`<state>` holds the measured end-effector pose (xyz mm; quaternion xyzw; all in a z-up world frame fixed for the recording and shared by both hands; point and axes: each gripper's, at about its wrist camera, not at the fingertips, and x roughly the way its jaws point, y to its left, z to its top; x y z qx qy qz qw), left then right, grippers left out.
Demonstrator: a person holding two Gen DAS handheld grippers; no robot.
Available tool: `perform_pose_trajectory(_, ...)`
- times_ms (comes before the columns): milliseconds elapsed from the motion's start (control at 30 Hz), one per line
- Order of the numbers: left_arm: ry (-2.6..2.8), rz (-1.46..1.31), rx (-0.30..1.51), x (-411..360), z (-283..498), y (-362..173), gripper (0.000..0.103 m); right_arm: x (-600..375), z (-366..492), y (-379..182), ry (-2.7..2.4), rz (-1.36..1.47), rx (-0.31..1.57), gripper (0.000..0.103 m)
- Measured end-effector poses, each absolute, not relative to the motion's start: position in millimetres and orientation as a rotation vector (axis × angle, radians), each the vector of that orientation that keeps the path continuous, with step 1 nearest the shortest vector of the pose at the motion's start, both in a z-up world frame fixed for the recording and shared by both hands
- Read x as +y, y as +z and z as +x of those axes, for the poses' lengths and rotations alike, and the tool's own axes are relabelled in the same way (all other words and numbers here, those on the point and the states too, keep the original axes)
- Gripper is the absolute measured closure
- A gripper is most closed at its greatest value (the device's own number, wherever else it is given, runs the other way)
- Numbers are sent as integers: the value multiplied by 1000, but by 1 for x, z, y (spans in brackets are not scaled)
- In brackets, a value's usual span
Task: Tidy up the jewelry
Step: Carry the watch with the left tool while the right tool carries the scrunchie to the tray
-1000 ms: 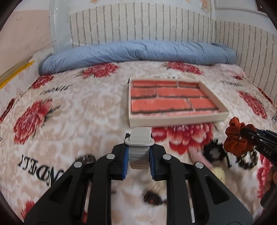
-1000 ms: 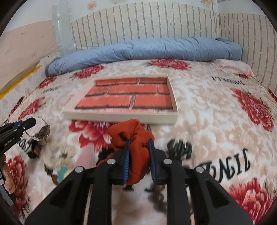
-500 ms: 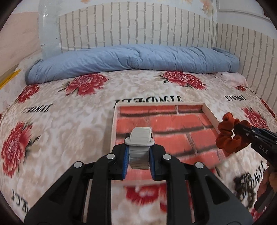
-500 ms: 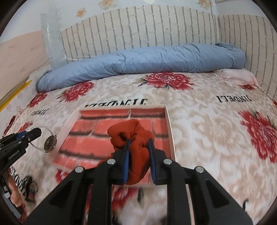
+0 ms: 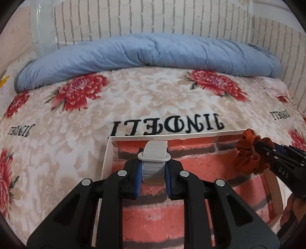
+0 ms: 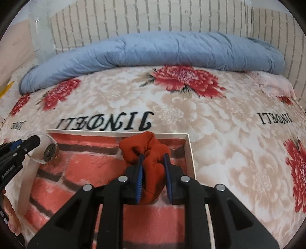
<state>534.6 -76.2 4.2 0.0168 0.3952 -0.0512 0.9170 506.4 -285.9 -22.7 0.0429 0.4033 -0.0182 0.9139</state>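
Tray edges: the shallow white-walled tray with a red brick-print floor lies on the bed; its far wall runs just below the black lettering, its left wall stands close to the left gripper, its right wall just beside the right gripper.
Open room: the brick floor shows bare between the two grippers and toward the near side.
Watch: a grey-banded watch, its strap looped through a light keeper; in the right wrist view its round dark face hangs off a pale curved band.
Scrunchie: a rust-red fabric scrunchie, bunched and folded.
Left gripper: the left gripper pinches the watch band between its blue pads, holding it over the tray's far left corner; whether the watch touches the floor is hard to judge.
Right gripper: the right gripper is pressed onto the scrunchie, which bulges above and below the pads, over the tray's far right part.
Spacing: the two grippers are well apart across the tray.
Bed: a cream floral bedspread with red flowers surrounds the tray.
Far edge: a rolled blue duvet lies against a brick-pattern wall.
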Motion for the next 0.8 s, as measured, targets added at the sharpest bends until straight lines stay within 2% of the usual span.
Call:
perform_pose_trajectory(200,-131,70,867,-79,551,-18,85,-289,531,-38,-38,83,907,83)
perform_pose_trajectory(533,-122,79,871,-80,557,-21,85,-290,546,-55,-35,72,980,82)
perform_pose_trajectory(700,-120,80,876,-79,557,-22,83,-291,546,-57,-33,78,1006,78)
perform_pose_trajectory(800,-114,82,879,-78,553,-22,75,-291,545,-59,-30,85,1029,68)
